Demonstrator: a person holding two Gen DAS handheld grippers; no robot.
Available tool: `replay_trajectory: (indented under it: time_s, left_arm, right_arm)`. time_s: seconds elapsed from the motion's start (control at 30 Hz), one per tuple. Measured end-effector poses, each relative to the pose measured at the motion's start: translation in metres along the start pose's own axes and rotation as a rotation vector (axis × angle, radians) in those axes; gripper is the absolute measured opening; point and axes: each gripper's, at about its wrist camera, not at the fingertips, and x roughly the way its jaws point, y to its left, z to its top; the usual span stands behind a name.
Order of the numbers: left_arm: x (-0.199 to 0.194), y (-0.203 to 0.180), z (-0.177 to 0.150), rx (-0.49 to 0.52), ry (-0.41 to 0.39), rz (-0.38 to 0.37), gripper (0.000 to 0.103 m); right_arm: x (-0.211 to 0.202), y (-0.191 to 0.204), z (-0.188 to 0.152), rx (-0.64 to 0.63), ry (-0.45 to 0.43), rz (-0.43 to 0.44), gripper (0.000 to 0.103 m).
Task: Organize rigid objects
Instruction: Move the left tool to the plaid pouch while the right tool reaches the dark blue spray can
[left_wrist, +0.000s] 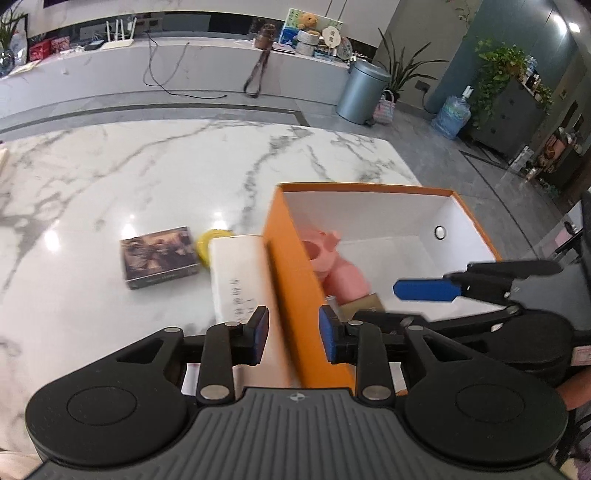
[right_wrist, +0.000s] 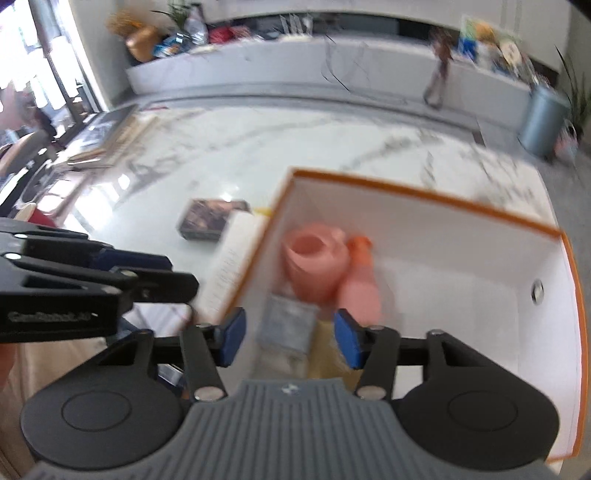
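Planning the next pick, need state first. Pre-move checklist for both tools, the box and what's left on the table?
1. Left tool empty: ok, pads apart, nothing clamped.
2. Right tool empty: ok, jaws apart; the items seen between them lie below in the box.
3. Orange box has room: ok, pink cup, pink bottle and a small packet fill one end, the rest is bare.
4. Items left on the marble table: not ok, dark box, yellow roll and white tube outside.
5. White tube free of the box wall: cannot tell.
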Motion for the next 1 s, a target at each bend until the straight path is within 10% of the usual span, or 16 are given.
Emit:
replay_trajectory:
  time_s: [0.37,1.0]
  left_arm:
    - [-0.023,0.047,-0.017,0.005,0.046,0.120,0.033]
    - [0.022,0.106,-0.041,-0.257,0.194,0.046,0.037]
  right_arm:
    - [0.008,0.068,0.016,-0.168,-0.014,0.087,0.037]
    - [0.096,0.107,0.019,-0.366,0.232,0.059,0.037]
